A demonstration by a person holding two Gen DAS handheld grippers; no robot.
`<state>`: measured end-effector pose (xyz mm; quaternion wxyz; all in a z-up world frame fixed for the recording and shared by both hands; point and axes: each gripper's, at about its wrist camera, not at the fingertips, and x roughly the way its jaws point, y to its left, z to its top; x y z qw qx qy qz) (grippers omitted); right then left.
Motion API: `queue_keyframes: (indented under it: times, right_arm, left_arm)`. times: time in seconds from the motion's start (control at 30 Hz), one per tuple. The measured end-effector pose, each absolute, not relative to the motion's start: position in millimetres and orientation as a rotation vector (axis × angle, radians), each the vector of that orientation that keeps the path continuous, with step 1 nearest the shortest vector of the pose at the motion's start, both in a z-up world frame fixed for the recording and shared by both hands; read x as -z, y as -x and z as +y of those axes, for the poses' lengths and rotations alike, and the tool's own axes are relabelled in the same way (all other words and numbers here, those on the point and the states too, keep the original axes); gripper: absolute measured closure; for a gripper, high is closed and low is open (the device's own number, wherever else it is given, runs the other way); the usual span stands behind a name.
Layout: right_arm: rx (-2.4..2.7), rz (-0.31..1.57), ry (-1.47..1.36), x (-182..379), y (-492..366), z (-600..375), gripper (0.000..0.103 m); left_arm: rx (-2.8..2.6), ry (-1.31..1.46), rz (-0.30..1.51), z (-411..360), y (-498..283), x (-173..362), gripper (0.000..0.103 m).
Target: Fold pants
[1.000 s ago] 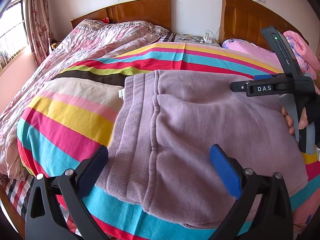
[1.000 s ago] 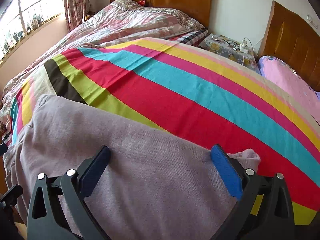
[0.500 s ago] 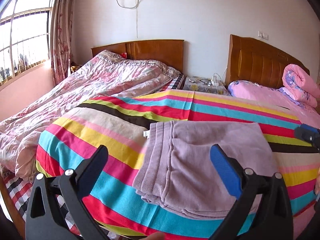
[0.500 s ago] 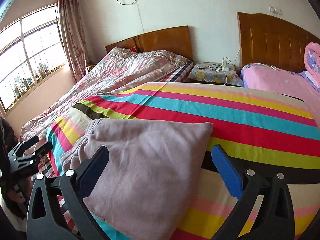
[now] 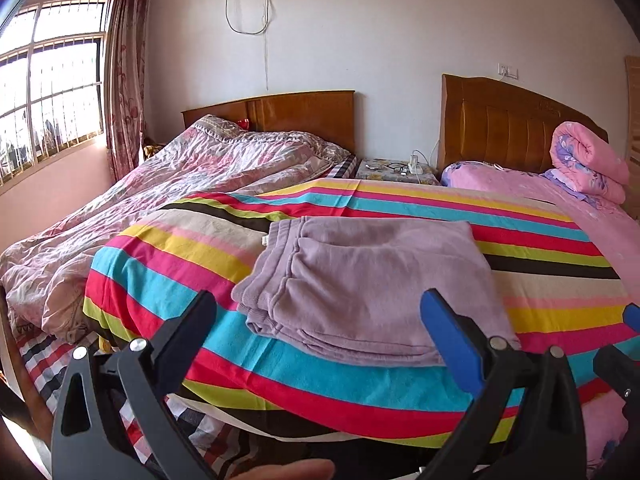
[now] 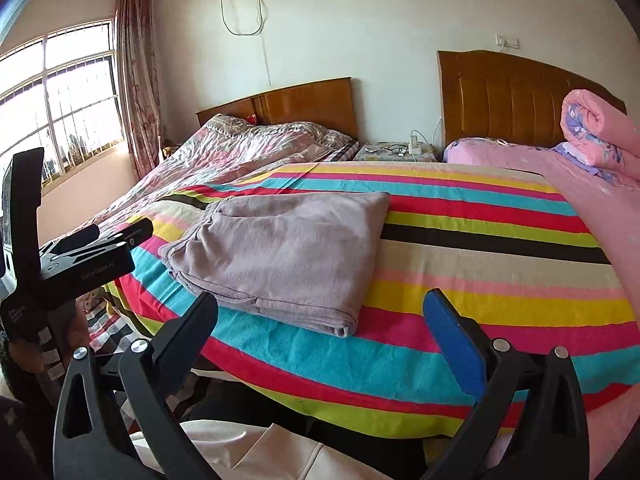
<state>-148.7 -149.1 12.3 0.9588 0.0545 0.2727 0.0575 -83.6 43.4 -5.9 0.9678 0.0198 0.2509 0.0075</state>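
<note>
Two grippers, left gripper (image 5: 320, 340) and right gripper (image 6: 324, 340), both spread wide, gripping nothing. Folded lilac pants (image 5: 372, 284) flat on striped blanket (image 5: 168, 264), at 12 o'clock beyond both sets of fingers, untouched.

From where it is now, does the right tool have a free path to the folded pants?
Probably yes. The right tool is open and holds nothing, set back from the bed edge, and only bare striped blanket lies between it and the folded pants. Nothing rests on them; the left tool is off to the side.
</note>
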Motion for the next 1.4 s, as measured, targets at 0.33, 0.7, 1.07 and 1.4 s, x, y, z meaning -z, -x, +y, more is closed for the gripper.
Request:
queue_keyframes:
  times: [0.33,0.7,1.07,1.4]
  right_arm:
    - [-0.043,0.545,-0.157,-7,147,-163,0.004]
    - [-0.076,0.556,-0.092,-5,147,-147,0.004]
    - [-0.104,0.565,-0.055,-3,149,-138,0.004]
    - [-0.118,0.567,-0.039,-2,150,-132,0.004]
  left_arm:
    - [0.008,0.011,0.495,45,96,15,0.001]
    - [-0.012,0.017,0.494,47,94,15,0.001]
    - [-0.004,0.018,0.484,46,97,14,0.001]
    - [-0.004,0.022,0.489,48,98,15,0.001]
